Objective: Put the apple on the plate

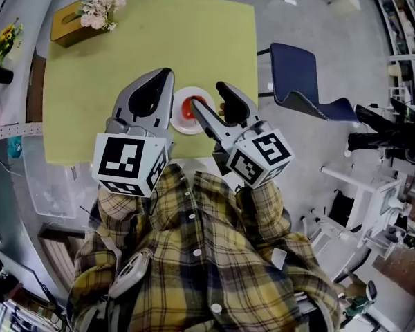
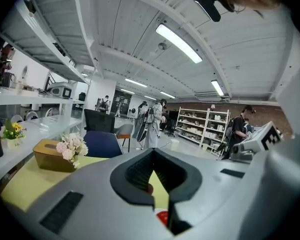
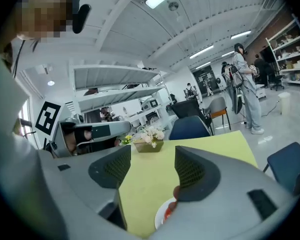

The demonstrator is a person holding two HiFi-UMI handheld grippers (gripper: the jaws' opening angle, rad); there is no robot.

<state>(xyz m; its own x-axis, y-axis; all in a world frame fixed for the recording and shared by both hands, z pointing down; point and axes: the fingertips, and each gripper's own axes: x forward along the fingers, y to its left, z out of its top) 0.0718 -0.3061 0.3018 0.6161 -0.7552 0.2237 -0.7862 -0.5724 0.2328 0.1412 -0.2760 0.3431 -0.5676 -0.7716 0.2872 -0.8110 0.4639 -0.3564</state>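
Far left of the plate [image 1: 179,124], a tissue box [image 1: 70,28] with flowers [image 1: 102,7] stands on the yellow desk [image 1: 194,40]. Just left of the plate hangs the left gripper [image 1: 167,75]; its jaws are closed together and hold nothing. The red apple [image 1: 194,108] lies on the plate. Over the plate, the right gripper [image 1: 207,95] has its jaws wide apart and empty. Right of the plate, beside the desk, stands a blue chair [image 1: 297,78].
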